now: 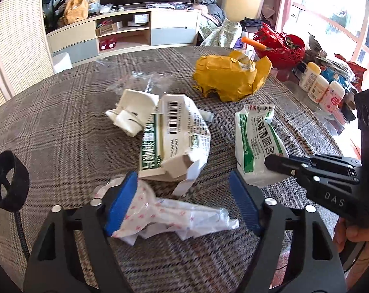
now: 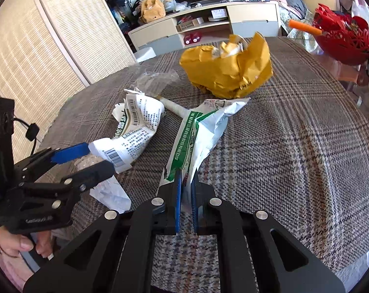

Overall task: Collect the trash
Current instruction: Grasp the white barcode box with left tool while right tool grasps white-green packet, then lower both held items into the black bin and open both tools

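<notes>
Trash lies scattered on a plaid tablecloth [image 1: 62,112]. My left gripper [image 1: 182,195] stands open astride a clear wrapper with pink dots [image 1: 174,214]; its left pad touches the wrapper and the right pad is apart from it. In the right wrist view the left gripper [image 2: 91,160] shows at the left. My right gripper [image 2: 185,178] is shut on the near end of a white-and-green packet [image 2: 196,134], and it reaches that packet [image 1: 255,141] from the right. A crushed white box with a barcode [image 1: 174,136], a crumpled white carton [image 1: 133,112] and a yellow envelope [image 1: 228,75] lie beyond.
Crinkled clear plastic [image 1: 145,80] sits at the far side of the cloth. A red basket [image 1: 282,46] and three white bottles [image 1: 321,88] stand at the right edge. A TV cabinet [image 1: 125,31] and a woven screen [image 1: 15,39] stand behind the table.
</notes>
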### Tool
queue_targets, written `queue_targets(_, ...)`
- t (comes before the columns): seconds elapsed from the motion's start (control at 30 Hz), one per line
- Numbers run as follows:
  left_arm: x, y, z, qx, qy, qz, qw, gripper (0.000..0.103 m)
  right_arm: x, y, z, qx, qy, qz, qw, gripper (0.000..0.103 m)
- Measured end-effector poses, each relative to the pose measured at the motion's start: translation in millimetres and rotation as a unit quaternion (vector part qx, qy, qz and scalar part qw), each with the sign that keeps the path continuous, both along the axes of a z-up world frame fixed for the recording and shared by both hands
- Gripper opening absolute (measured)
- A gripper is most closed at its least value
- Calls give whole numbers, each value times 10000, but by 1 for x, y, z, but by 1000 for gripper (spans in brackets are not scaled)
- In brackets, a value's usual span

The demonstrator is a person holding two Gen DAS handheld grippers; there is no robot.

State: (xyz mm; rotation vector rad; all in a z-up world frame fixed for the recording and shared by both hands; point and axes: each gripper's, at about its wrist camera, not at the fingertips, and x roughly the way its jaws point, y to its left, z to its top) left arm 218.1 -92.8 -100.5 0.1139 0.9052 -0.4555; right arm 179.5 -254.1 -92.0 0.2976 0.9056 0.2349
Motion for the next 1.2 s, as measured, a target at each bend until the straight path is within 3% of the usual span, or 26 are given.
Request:
queue_targets(0.03, 2, -4, -2, 26, 11, -28, 10000, 64, -1, -2, -2, 46, 14, 12, 10000, 9)
queue_targets(0.13, 7, -14, -6, 78, 42, -46, 9999, 35, -3, -6, -5, 210, 28, 53, 9998, 9)
queue_targets(0.43, -9, -16, 12, 180, -284, -46, 9994, 29, -16, -5, 7, 221, -115, 125, 9996, 8)
queue_targets(0.7, -64, -3, 56, 106, -777, -66, 9969, 28, -60, 2, 39, -50, -465, 108, 9988, 6)
queue_targets(0.87, -109, 16, 71, 21, -876, 27, 9961, 29, -101, 8, 55, -133, -655, 166, 9976, 6)
queue_targets(1.2, -200, 58, 50, 41, -606, 250, 9978, 29, -171, 36, 37, -145, -566, 408, 9975, 6)
